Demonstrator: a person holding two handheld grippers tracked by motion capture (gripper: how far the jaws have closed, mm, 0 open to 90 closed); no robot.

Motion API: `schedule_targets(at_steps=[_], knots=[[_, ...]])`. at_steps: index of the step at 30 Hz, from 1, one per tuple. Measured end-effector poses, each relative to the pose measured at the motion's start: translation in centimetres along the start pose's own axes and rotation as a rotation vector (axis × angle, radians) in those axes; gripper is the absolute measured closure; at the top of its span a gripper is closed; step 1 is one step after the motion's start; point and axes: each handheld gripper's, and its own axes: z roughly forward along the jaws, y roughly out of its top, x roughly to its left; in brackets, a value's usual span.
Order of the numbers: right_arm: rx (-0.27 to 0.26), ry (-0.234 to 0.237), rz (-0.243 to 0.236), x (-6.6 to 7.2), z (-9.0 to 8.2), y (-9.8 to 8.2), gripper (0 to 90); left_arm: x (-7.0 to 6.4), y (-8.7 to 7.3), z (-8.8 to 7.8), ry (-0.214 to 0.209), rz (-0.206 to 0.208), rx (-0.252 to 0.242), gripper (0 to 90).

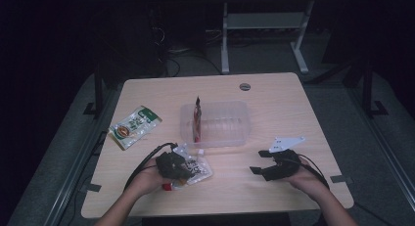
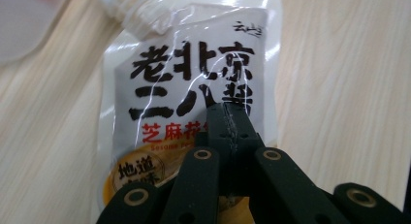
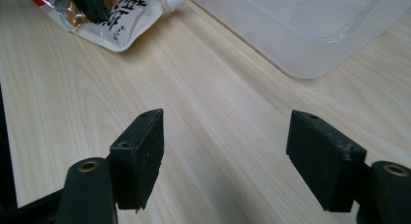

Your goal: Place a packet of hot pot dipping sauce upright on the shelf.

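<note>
a pale wooden desk (image 1: 274, 96) carries everything. near its middle sits a clear plastic rectangular tub (image 1: 220, 122), with a slim dark red packet (image 1: 196, 119) standing upright in its left end. left of the tub, well apart, lies a flat green and white snack bag (image 1: 133, 126). in front of the tub's left corner lies a white spouted sauce pouch with black lettering (image 1: 198, 168), with the left claw (image 2: 229, 118) over it. the right claw (image 1: 258, 162) rests on the desk in front of the tub's right end.

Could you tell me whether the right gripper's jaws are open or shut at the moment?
Open. The right gripper has its jaws standing wide apart, with bare table between them and nothing held.
</note>
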Motion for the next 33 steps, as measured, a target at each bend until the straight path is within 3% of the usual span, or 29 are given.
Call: schedule_targets(at_steps=[12, 17, 21, 22, 24, 26, 29, 32, 33], knots=[[-0.001, 0.004, 0.004, 0.1, -0.1, 0.1, 29.1, -2.1, 3.3, 2.2, -0.059, 0.088, 0.001, 90.0], [0.001, 0.008, -0.009, 0.2, -0.1, 0.1, 29.1, -2.0, 2.8, 1.5, -0.066, 0.039, -0.056, 89.9], [-0.003, 0.011, -0.013, 0.2, -0.1, 0.1, 29.1, -1.5, 1.9, -0.3, -0.021, 0.001, -0.103, 88.9], [-0.004, 0.011, -0.012, 0.2, -0.1, 0.1, 29.2, -1.4, 1.8, -0.5, -0.013, -0.012, -0.108, 79.3], [-0.002, 0.011, -0.012, 0.2, -0.1, 0.1, 29.1, -1.0, 1.0, -1.1, 0.008, -0.056, -0.133, 72.8], [-0.001, 0.011, -0.013, 0.2, 0.0, 0.1, 29.1, -0.6, 0.4, -1.3, 0.027, -0.083, -0.134, 59.7], [-0.001, 0.01, -0.013, 0.2, 0.0, 0.1, 29.2, -0.5, -0.1, -1.3, 0.05, -0.092, -0.129, 43.4], [0.005, 0.009, -0.005, 0.3, 0.0, 0.2, 29.2, -0.5, -0.1, -1.0, 0.081, -0.076, -0.127, 34.2], [0.007, 0.01, -0.005, 0.3, 0.1, 0.2, 29.1, -0.6, -0.1, -0.8, 0.084, -0.091, -0.145, 32.5]])
